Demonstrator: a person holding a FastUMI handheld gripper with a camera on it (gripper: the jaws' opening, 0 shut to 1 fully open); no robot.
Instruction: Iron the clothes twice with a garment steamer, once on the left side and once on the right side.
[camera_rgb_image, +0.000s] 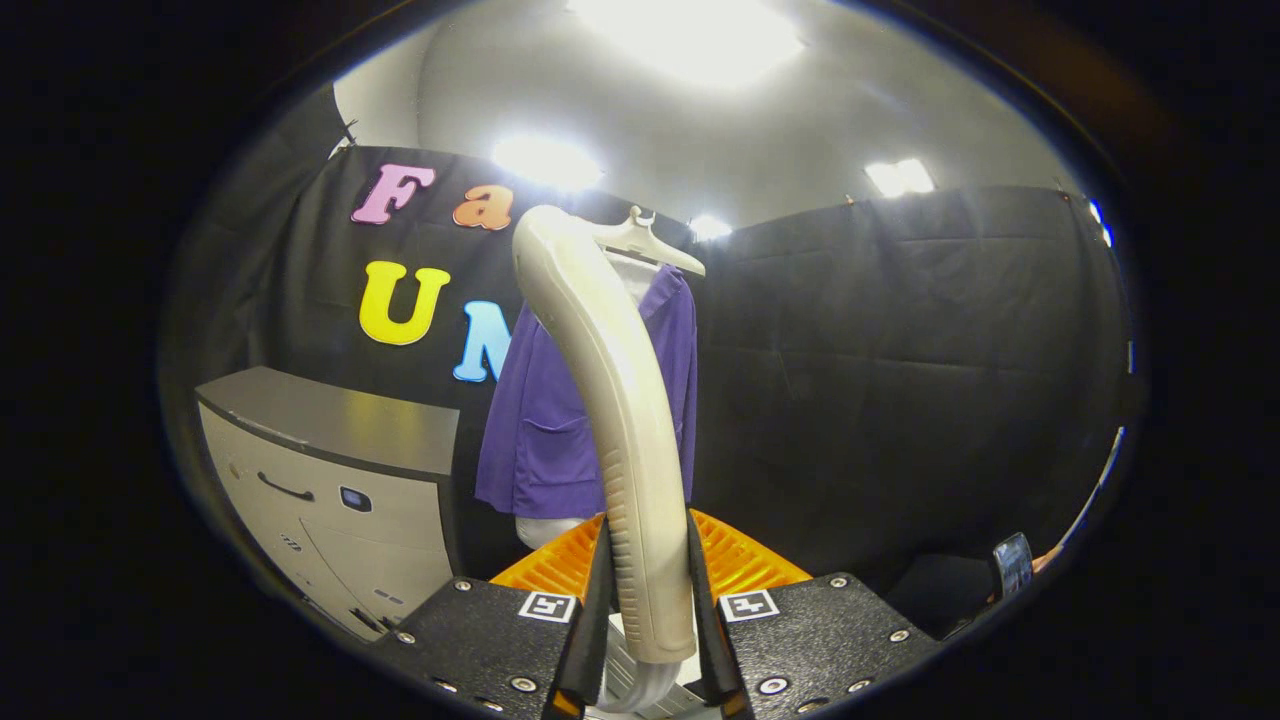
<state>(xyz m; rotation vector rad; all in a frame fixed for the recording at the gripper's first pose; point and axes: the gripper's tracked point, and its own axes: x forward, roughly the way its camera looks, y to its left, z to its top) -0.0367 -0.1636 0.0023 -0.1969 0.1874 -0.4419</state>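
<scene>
Two fingers of the gripper (648, 620) press on either side of the cream-coloured curved plastic handle of the garment steamer (610, 400), clamping it near its lower ribbed end, where a pale corrugated hose (630, 685) leaves it. The handle rises upright from between the fingers and bends at its top — its head stands level with the white plastic hanger (650, 243). Beyond it hangs the purple short-sleeved shirt (535, 420) on that hanger, over a white mannequin torso (545, 530). Just past the fingers lies an orange ribbed plastic part (740, 560). Beside the shirt stands a grey cabinet-like machine (330, 470) — against the black cloth wall (900, 380).
</scene>
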